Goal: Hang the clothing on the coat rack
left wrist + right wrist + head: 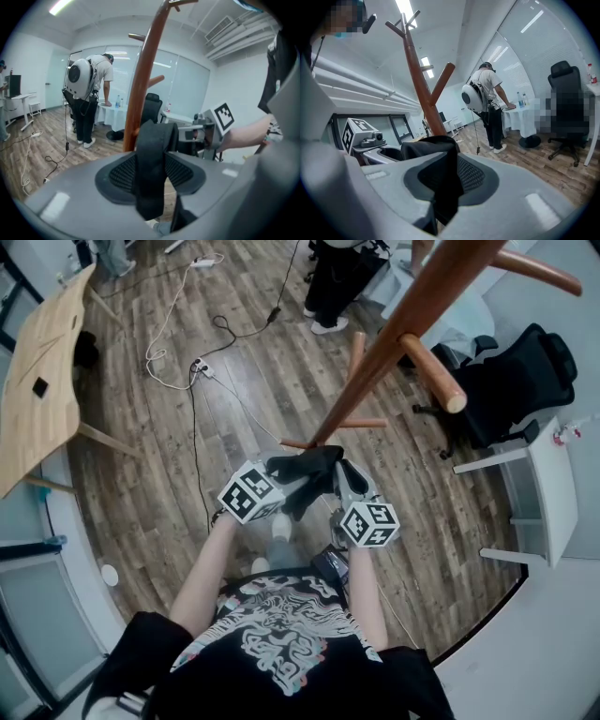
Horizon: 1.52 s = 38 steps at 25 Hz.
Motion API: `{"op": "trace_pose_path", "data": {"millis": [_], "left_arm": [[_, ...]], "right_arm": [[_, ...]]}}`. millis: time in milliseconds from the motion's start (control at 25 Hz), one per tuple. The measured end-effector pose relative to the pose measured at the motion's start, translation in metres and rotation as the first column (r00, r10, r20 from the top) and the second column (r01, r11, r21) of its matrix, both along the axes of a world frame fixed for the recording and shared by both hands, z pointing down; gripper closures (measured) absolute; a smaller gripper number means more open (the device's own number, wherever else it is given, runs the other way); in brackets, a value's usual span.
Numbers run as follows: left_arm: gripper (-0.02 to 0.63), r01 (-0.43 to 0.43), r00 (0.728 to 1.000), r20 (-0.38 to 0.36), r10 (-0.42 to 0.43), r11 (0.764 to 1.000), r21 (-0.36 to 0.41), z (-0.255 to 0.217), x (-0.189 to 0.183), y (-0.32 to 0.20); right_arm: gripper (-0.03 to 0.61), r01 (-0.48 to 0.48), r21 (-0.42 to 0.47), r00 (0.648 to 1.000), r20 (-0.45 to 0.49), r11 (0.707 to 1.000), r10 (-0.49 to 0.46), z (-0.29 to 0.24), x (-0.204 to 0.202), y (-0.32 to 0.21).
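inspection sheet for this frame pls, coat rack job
surface: wood floor
job's things: black garment held up before the coat rack, not yet on a peg
clutter: wooden table, office chair, white desk
grippers: left claw open, garment strip between pads; right claw shut on garment
cables: power strip and leads loose on floor
surroundings: person standing across the room

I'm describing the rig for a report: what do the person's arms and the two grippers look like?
The left gripper and right gripper have smooth grey plastic bodies. Each carries a white cube printed with black square markers. Their pads are dark with a mesh texture. The person wears a black short-sleeved T-shirt with a pale graphic print; the forearms are uncovered.
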<state>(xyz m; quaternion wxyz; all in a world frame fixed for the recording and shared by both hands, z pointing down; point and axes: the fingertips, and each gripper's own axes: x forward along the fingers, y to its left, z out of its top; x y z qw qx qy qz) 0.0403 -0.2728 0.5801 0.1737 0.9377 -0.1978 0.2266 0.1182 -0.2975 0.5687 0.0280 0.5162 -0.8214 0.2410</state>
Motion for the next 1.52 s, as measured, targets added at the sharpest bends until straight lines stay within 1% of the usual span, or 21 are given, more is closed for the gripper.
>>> {"op": "trace_pose_path", "data": {"millis": [280, 400, 480, 600, 720, 760, 800, 840, 1000, 1080, 1160, 1240, 1280, 1320, 1400, 1520], "left_arm": [[0.463, 0.023, 1.0, -0.004, -0.023, 1.0, 0.005, -0.005, -0.007, 0.004], [0.463, 0.034, 0.999, -0.005, -0.034, 0.999, 0.024, -0.008, -0.01, 0.003], [0.464, 0.044, 0.999, -0.021, -0.043, 0.998, 0.044, -0.014, -0.011, 0.002], [0.465, 0.062, 0.997, -0.053, -0.06, 0.997, 0.048, -0.021, -0.013, 0.001], [0.465, 0.083, 0.995, -0.066, -0.079, 0.995, 0.061, -0.027, -0.015, 0.0], [0.475, 0.098, 0.993, -0.071, -0.092, 0.993, 0.072, -0.03, -0.016, -0.001], [0.542, 0.118, 0.991, -0.078, -0.112, 0.989, 0.084, -0.033, -0.019, -0.003], [0.624, 0.142, 0.987, -0.084, -0.134, 0.986, 0.089, -0.035, -0.023, -0.004], [0.624, 0.223, 0.971, -0.104, -0.215, 0.973, 0.064, -0.034, -0.04, -0.007], [0.624, 0.276, 0.959, -0.09, -0.268, 0.958, 0.08, -0.032, -0.049, -0.011], [0.625, 0.308, 0.95, -0.078, -0.302, 0.947, 0.085, -0.031, -0.053, -0.013], [0.624, 0.322, 0.945, -0.077, -0.316, 0.943, 0.081, -0.03, -0.052, -0.013], [0.624, 0.323, 0.946, -0.074, -0.317, 0.943, 0.086, -0.03, -0.05, -0.013], [0.624, 0.32, 0.947, -0.07, -0.315, 0.942, 0.096, -0.03, -0.047, -0.014], [0.624, 0.321, 0.947, -0.064, -0.315, 0.939, 0.124, -0.031, -0.041, -0.014], [0.624, 0.318, 0.948, -0.078, -0.31, 0.937, 0.146, -0.035, -0.037, -0.011]], "right_arm": [[0.514, 0.004, 0.007, 1.0, 0.005, 1.0, -0.004, -0.004, -0.002, 0.005], [0.514, -0.006, 0.017, 1.0, 0.002, 1.0, 0.006, -0.005, 0.001, 0.006], [0.514, -0.014, 0.026, 1.0, 0.003, 1.0, 0.014, -0.009, 0.003, 0.006], [0.514, -0.015, 0.033, 1.0, 0.006, 0.999, 0.015, -0.011, 0.005, 0.007], [0.514, -0.017, 0.042, 1.0, 0.001, 0.999, 0.017, -0.015, 0.005, 0.011], [0.515, -0.021, 0.045, 1.0, 0.001, 0.999, 0.021, -0.016, 0.006, 0.012], [0.515, -0.026, 0.049, 1.0, 0.004, 0.998, 0.026, -0.018, 0.007, 0.012], [0.515, -0.031, 0.053, 0.999, 0.008, 0.998, 0.031, -0.02, 0.007, 0.013], [0.52, -0.044, 0.069, 0.999, 0.012, 0.997, 0.043, -0.025, 0.009, 0.018], [0.521, -0.043, 0.071, 0.999, 0.013, 0.997, 0.042, -0.026, 0.007, 0.021], [0.522, -0.037, 0.074, 0.999, 0.002, 0.997, 0.037, -0.027, 0.004, 0.026], [0.523, -0.031, 0.078, 0.999, -0.029, 0.996, 0.033, -0.028, 0.002, 0.03], [0.559, -0.028, 0.078, 0.998, -0.05, 0.997, 0.032, -0.027, 0.0, 0.032], [0.58, -0.025, 0.073, 0.997, -0.074, 0.997, 0.03, -0.026, -0.002, 0.034], [0.58, -0.023, 0.057, 0.993, -0.112, 0.998, 0.029, -0.023, -0.004, 0.037], [0.58, -0.029, 0.051, 0.991, -0.126, 0.998, 0.035, -0.025, -0.006, 0.044]]}}
